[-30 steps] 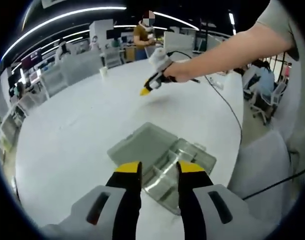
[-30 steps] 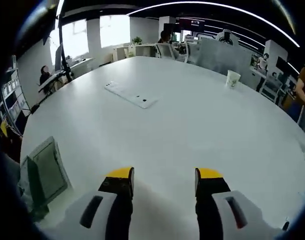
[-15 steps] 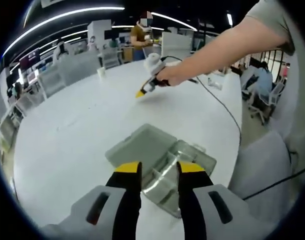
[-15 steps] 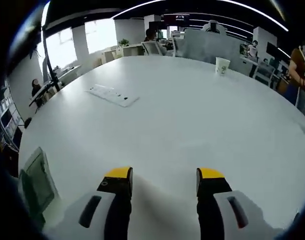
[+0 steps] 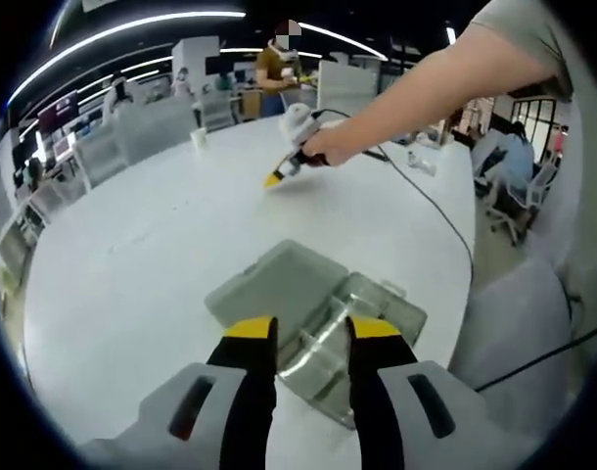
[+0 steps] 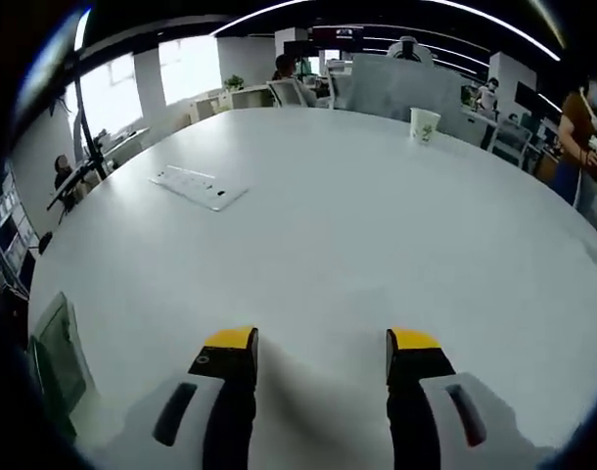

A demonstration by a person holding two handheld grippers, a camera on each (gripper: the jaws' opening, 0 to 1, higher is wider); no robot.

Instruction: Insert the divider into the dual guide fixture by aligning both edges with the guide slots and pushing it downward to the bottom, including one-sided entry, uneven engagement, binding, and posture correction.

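Observation:
A grey-green plastic case lies open on the white table, its lid point(image 5: 277, 282) flat to the left and its clear compartmented tray point(image 5: 362, 318) to the right. Thin clear walls stand inside the tray; I cannot pick out a separate divider. My left gripper point(image 5: 313, 331) hovers just in front of the tray, open, with nothing between its yellow-tipped jaws. Far across the table a hand holds my right gripper point(image 5: 284, 174), which points down at the bare tabletop. In the right gripper view that gripper point(image 6: 321, 341) is open and empty, and the case point(image 6: 52, 345) sits at the left edge.
A flat white slab point(image 6: 199, 186) lies on the table point(image 6: 377, 225) to the far left and a paper cup point(image 6: 425, 125) stands near the far rim. A black cable point(image 5: 431, 201) runs along the table's right side. Chairs and people surround the table.
The right gripper has moved a little farther from the case, which has slid toward the left edge of the right gripper view. The left gripper has hardly moved.

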